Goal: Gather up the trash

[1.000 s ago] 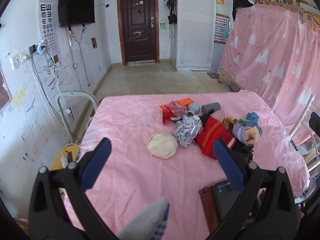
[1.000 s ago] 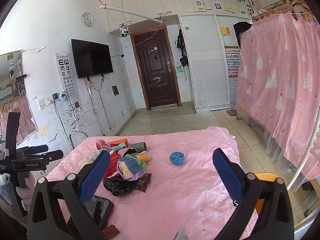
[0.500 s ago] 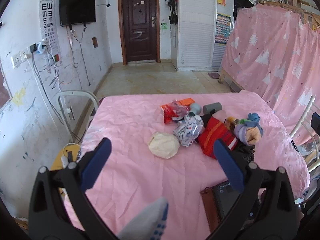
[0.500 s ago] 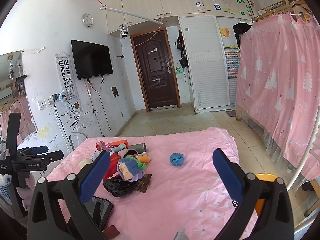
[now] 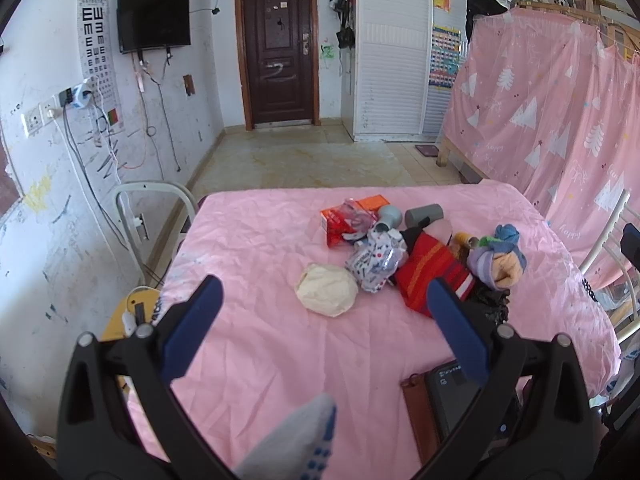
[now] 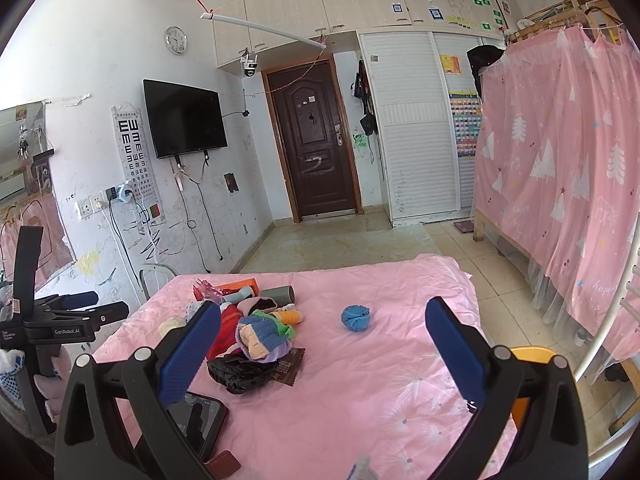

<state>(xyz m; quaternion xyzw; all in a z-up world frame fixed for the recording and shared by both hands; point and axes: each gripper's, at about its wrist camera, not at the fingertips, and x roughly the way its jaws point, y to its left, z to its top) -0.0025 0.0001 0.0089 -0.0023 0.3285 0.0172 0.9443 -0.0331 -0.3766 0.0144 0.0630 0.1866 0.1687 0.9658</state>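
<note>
A pile of items lies on the pink-covered table (image 5: 260, 332): a cream crumpled wad (image 5: 326, 289), a white printed wrapper (image 5: 374, 260), a red-orange packet (image 5: 346, 218), a red striped cloth (image 5: 432, 276), rolled socks (image 5: 496, 262) and a black plastic bag (image 6: 240, 372). A brown wrapper (image 6: 289, 366) lies beside the bag. A blue ball (image 6: 355, 318) sits apart. My left gripper (image 5: 324, 312) is open and empty, short of the wad. My right gripper (image 6: 320, 340) is open and empty above the table.
A black phone (image 5: 456, 404) on a brown case lies at the table's near edge, also in the right wrist view (image 6: 196, 420). Grey cylinders (image 5: 424, 214) sit behind the pile. A white chair (image 5: 152, 216) stands left. Pink curtains (image 5: 560, 112) hang right.
The left view has drifted slightly, the pile sitting a little further right and lower. Both grippers stay open. The right view is almost unchanged.
</note>
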